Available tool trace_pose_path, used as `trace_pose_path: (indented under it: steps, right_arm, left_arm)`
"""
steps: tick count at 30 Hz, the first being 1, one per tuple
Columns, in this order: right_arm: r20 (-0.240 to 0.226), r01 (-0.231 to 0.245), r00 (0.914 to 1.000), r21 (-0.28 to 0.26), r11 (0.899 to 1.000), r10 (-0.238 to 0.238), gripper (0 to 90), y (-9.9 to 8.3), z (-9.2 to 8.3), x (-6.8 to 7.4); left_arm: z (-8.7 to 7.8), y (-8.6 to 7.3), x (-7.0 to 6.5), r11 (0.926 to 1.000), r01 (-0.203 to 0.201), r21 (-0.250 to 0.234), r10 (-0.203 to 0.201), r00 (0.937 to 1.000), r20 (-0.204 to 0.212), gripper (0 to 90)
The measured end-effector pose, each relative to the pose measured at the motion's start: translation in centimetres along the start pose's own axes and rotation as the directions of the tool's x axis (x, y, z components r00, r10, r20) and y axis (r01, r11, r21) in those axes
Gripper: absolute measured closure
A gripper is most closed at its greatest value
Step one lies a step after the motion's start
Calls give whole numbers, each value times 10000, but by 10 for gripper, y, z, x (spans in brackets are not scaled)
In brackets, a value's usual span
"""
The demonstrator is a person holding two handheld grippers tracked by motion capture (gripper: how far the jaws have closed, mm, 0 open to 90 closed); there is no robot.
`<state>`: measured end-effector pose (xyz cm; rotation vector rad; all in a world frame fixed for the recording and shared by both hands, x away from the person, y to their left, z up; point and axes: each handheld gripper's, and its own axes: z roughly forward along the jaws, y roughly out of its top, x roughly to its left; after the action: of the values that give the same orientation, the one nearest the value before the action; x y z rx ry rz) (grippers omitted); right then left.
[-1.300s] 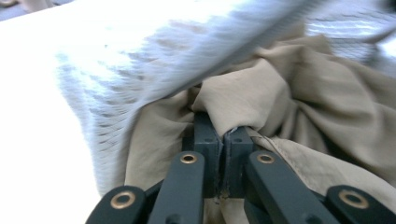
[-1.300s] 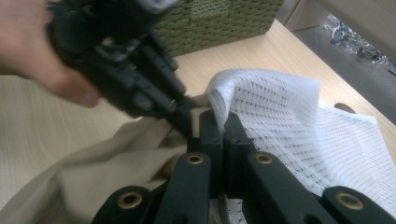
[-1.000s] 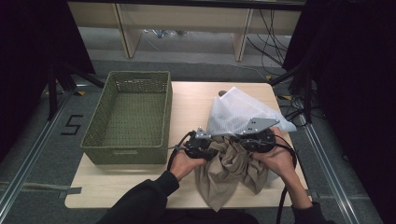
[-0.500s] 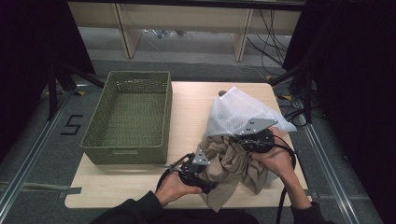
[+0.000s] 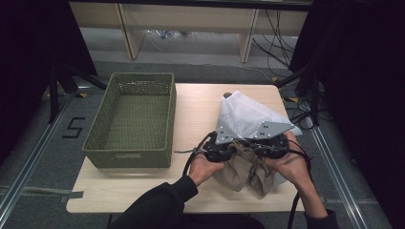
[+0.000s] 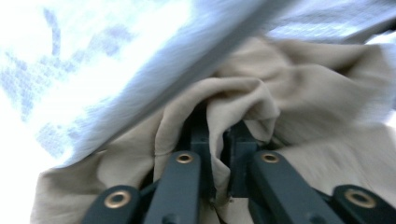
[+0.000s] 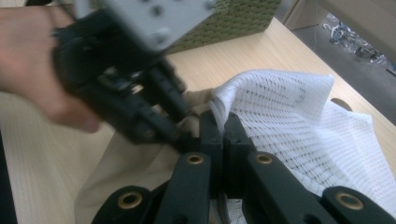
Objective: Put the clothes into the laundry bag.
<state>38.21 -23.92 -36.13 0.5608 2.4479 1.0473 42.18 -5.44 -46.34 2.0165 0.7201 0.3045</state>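
Note:
A white mesh bag [image 5: 243, 117] lies on the right half of the table, with a beige cloth [image 5: 243, 171] bunched at its near end. My left gripper [image 5: 233, 149] meets the cloth from the left. Its jaws have just been closing, and in the left gripper view the left gripper [image 6: 218, 135] is shut on a fold of the beige cloth [image 6: 289, 107] under the mesh bag [image 6: 93, 60]. My right gripper [image 5: 249, 147] faces it from the right. In the right gripper view the right gripper [image 7: 219, 126] is shut on the edge of the mesh bag [image 7: 289, 121], nearly tip to tip with the left gripper [image 7: 135, 107].
An olive woven basket [image 5: 129, 155] stands on the left half of the wooden table [image 5: 200, 105]. Bare tabletop lies between the basket and the bag. Cables trail off the table's right side, and shelving stands beyond the far edge.
The left gripper dipped toward the table's front edge, then came back up beside the right gripper and shut on a cloth fold. The right hand kept still.

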Motion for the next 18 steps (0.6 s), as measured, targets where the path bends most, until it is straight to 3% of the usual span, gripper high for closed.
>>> trace_pose_path:
  steps: [2, 3, 4, 5, 6, 7, 8, 11, 13, 14, 15, 17, 18]
  right_arm:
    - [-105, -88, 9999, 168, 9998, 89, 900, -4, 2, 2]
    - [-150, -43, 9999, 232, 9997, 46, 900, -7, 5, 2]
    - [-213, -76, 9997, 334, 9994, 84, 900, -10, 7, 3]
    - [-255, -47, 9997, 440, 9990, 58, 900, -13, 10, 3]
    - [-302, -59, 9995, 509, 9987, 75, 900, -15, 12, 4]
    - [-339, -7, 9994, 537, 9986, 25, 900, -17, 13, 3]
    - [-276, -171, 9994, 587, 9981, 188, 900, -18, 13, 2]
    - [-233, -130, 9996, 493, 9987, 141, 900, -18, 11, 0]
    - [-231, -124, 9996, 493, 9987, 135, 900, -18, 10, 0]
    - [-207, -151, 9997, 488, 9987, 161, 900, -18, 11, 0]
    - [-210, -155, 9996, 523, 9985, 166, 900, -17, 11, 0]
    - [-249, -69, 9997, 567, 9984, 83, 900, -17, 13, 2]
    - [-264, -25, 9996, 583, 9983, 40, 900, -16, 14, 3]
  left_arm:
    - [8, -11, 5, 9984, -157, 540, 161, 9999, -63, 804]
    - [12, -18, 6, 9973, -50, 732, 51, 10000, -20, 780]
    - [14, -23, 4, 9975, 367, 600, -370, 9993, 40, 742]
    - [12, -27, 5, 9968, 323, 734, -342, 9991, 245, 687]
    - [6, -28, 6, 9947, -53, 1025, 16, 9993, 362, 613]
    - [1, -28, 2, 9960, 146, 882, -166, 9996, 219, 536]
    - [-7, -29, 2, 9957, -53, 925, 35, 9998, 186, 462]
    - [-38, -32, 2, 9917, -589, 1141, 671, 9953, -693, 309]
    - [-49, -37, 8, 9801, -1103, 1650, 1373, 9772, -1619, 250]
    - [-50, -39, 11, 9795, -1140, 1660, 1444, 9722, -1843, 217]
    - [-48, -43, 16, 9827, -902, 1618, 1186, 9773, -1753, 198]
    - [-40, -48, 21, 9744, -518, 2189, 833, 9870, -1373, 187]
    - [-35, -50, 22, 9734, -441, 2250, 737, 9895, -1246, 153]
